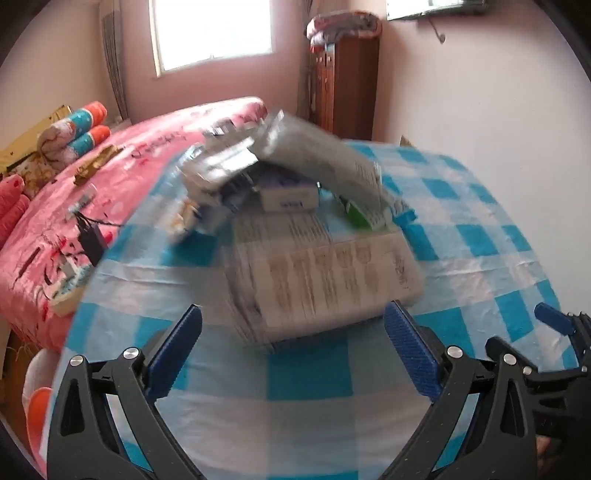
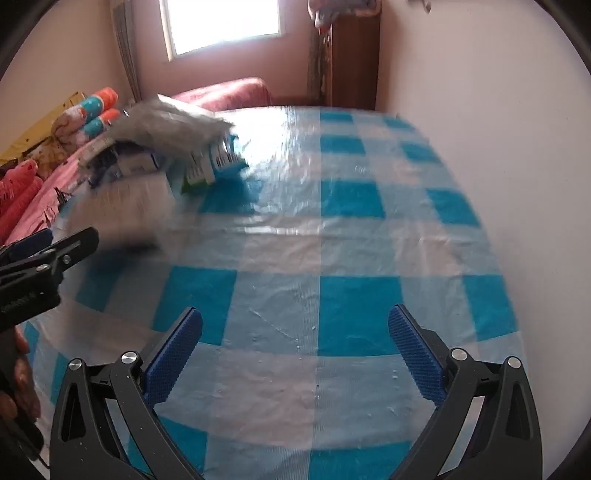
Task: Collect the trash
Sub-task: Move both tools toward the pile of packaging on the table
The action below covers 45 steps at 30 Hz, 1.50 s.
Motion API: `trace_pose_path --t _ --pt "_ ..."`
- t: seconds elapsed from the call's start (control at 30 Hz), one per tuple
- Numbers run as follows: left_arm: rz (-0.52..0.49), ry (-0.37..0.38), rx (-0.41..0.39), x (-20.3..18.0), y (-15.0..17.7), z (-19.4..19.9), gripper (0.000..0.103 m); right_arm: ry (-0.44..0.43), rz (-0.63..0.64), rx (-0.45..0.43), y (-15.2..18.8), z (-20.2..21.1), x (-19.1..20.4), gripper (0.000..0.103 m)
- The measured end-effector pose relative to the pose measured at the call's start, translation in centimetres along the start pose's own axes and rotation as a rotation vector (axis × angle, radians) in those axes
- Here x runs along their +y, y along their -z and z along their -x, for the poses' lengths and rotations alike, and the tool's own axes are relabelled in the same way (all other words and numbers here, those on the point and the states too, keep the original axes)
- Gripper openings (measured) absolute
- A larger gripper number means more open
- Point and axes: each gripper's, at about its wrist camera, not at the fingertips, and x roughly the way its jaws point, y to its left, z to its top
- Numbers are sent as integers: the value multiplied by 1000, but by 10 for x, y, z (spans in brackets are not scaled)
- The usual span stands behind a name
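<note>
A heap of trash lies on the blue-and-white checked tablecloth [image 1: 310, 373]: a printed paper sheet [image 1: 325, 273] in front, a grey plastic bag [image 1: 314, 155] draped over small boxes [image 1: 288, 197], and a green-and-white carton [image 1: 360, 216]. My left gripper [image 1: 293, 343] is open, its blue pads just short of the paper's near edge, nothing between them. My right gripper [image 2: 295, 347] is open over bare cloth [image 2: 351, 206]. The same heap [image 2: 166, 147] sits far left in the right wrist view, with the left gripper's black body [image 2: 40, 273] beside it. Both pictures are motion-blurred.
A bed with a pink floral cover [image 1: 74, 206] runs along the table's left side, with rolled blankets [image 1: 86, 129] and small items on it. A brown wooden cabinet [image 1: 347, 85] stands at the back by the white wall. A window [image 1: 210, 29] is behind.
</note>
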Motion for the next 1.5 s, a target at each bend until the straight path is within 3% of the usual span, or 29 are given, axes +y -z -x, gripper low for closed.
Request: trace_pose_path --t 0.4,0.67,0.97,1.5 --pt "-57 -37 -224 30 11 99 99 30 43 -235 -12 87 24 99" --pt "-68 -44 -337 38 21 145 99 26 59 -349 -10 136 40 99" --pt "-12 -16 -366 58 23 173 99 48 74 -415 -8 171 49 99" --pt "42 1 -394 74 32 195 99 95 77 -455 0 200 53 99"
